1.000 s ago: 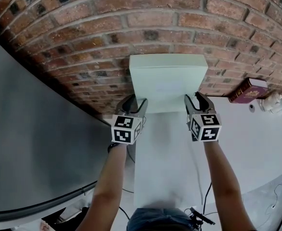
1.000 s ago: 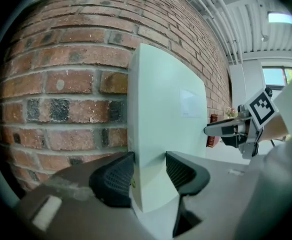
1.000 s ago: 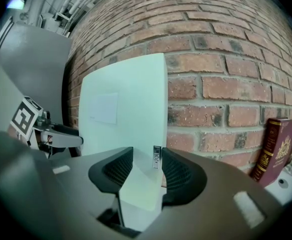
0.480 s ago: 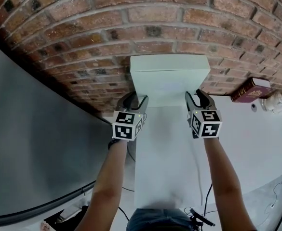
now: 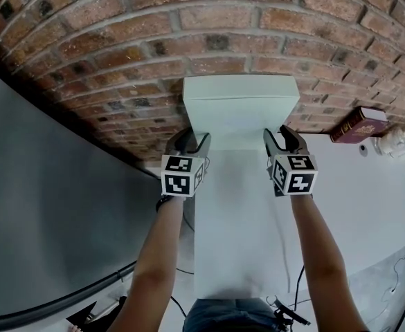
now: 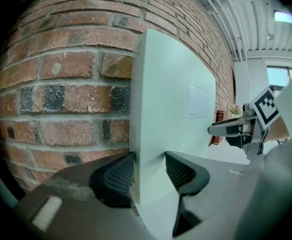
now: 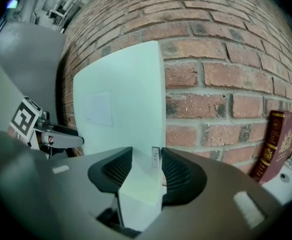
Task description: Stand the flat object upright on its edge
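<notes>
Since the flat box [image 5: 240,106] stands on its long edge at the back of the white table [image 5: 354,185], with its rear face against the brick wall [image 5: 188,19], what matters now is how it will balance.

At its lower left corner, the left gripper [image 6: 148,171] straddles the side edge with one ribbed pad on each face, clamped on it. The box looks like smooth, pale cardboard with a small label on its front. I judge it light and fairly stiff, thin enough to tip forward easily, and slick enough to slide under the pads. Hard pinching could dent it. Low on both side edges seems the right hold, since the base can be steadied there.

At the lower right corner, the right gripper [image 7: 146,171] has the other side edge between its pads. They lie against the cardboard, but the jaws are opening.

Around the room, a dark grey panel [image 5: 43,206] fills the left. The wall runs across the back and gives the box something to lean on. The tabletop is smooth and plain, so the bottom edge may skid. A dark red book [image 5: 358,124] leans against the wall well to the right, apart from the box.
</notes>
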The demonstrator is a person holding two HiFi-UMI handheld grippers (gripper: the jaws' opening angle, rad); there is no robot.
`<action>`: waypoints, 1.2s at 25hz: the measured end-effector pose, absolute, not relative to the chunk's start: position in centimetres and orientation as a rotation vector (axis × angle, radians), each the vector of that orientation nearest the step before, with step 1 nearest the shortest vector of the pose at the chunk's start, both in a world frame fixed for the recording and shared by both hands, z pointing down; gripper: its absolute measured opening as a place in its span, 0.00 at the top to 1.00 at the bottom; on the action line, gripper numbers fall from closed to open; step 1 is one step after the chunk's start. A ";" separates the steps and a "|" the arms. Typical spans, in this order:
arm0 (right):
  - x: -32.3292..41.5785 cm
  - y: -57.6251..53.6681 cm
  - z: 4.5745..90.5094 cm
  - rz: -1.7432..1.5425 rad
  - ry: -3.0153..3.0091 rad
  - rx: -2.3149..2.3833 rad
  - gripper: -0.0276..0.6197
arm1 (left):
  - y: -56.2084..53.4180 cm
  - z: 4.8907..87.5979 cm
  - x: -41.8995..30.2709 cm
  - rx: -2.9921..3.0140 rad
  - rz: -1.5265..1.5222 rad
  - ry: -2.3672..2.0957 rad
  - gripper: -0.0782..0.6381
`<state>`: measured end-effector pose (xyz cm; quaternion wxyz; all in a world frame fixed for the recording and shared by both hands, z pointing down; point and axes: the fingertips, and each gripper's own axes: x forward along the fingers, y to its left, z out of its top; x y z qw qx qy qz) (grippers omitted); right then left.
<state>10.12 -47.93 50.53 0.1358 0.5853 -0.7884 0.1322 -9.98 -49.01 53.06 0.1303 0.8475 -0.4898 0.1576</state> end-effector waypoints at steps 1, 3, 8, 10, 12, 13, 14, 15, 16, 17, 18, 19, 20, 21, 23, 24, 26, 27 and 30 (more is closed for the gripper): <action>10.1 -47.9 50.5 0.385 -2.280 1.697 0.68 | -49.0 53.1 -10.0 2.462 0.456 -1.416 0.60; 10.1 -47.7 50.5 0.385 -2.272 1.701 0.68 | -48.8 53.1 -10.0 2.466 0.457 -1.395 0.60; 10.4 -47.1 50.4 0.388 -2.262 1.718 0.68 | -48.1 53.2 -10.0 2.471 0.464 -1.376 0.60; 10.4 -46.8 50.1 0.380 -2.262 1.717 0.68 | -47.7 53.2 -10.0 2.475 0.458 -1.372 0.60; 10.5 -46.6 49.6 0.371 -2.261 1.720 0.68 | -47.5 52.9 -9.9 2.479 0.448 -1.373 0.60; 10.7 -46.5 49.4 0.369 -2.260 1.727 0.68 | -47.3 52.8 -9.9 2.480 0.444 -1.374 0.60; 10.8 -46.3 49.2 0.368 -2.258 1.735 0.68 | -47.2 52.6 -9.9 2.483 0.440 -1.374 0.60; 10.9 -46.1 49.0 0.367 -2.257 1.742 0.68 | -47.1 52.5 -9.9 2.485 0.436 -1.375 0.60; 10.9 -45.9 48.8 0.365 -2.257 1.746 0.68 | -46.9 52.3 -9.8 2.488 0.432 -1.375 0.60; 11.0 -45.6 48.7 0.361 -2.257 1.748 0.68 | -46.8 52.2 -9.8 2.490 0.428 -1.377 0.60; 11.0 -45.3 48.6 0.357 -2.258 1.747 0.68 | -46.6 52.1 -9.8 2.491 0.425 -1.379 0.60; 11.0 -45.0 48.5 0.353 -2.259 1.745 0.68 | -46.4 51.9 -9.8 2.492 0.422 -1.382 0.60; 11.1 -44.7 48.4 0.351 -2.260 1.743 0.68 | -46.1 51.8 -9.7 2.494 0.420 -1.384 0.60; 11.2 -44.4 48.3 0.349 -2.261 1.742 0.68 | -45.9 51.5 -9.7 2.496 0.418 -1.385 0.60; 11.3 -43.8 47.8 0.345 -2.268 1.738 0.69 | -45.3 51.0 -9.7 2.501 0.412 -1.393 0.60; 11.2 -43.4 47.4 0.340 -2.275 1.732 0.69 | -44.9 50.6 -9.7 2.501 0.406 -1.400 0.60; 11.0 -42.7 46.8 0.323 -2.286 1.715 0.72 | -44.2 49.8 -9.8 2.502 0.391 -1.418 0.60; 11.0 -42.4 46.6 0.312 -2.289 1.707 0.74 | -43.9 49.5 -9.8 2.504 0.386 -1.426 0.60; 10.9 -41.4 45.8 0.288 -2.300 1.694 0.76 | -42.7 48.5 -9.7 2.511 0.379 -1.460 0.60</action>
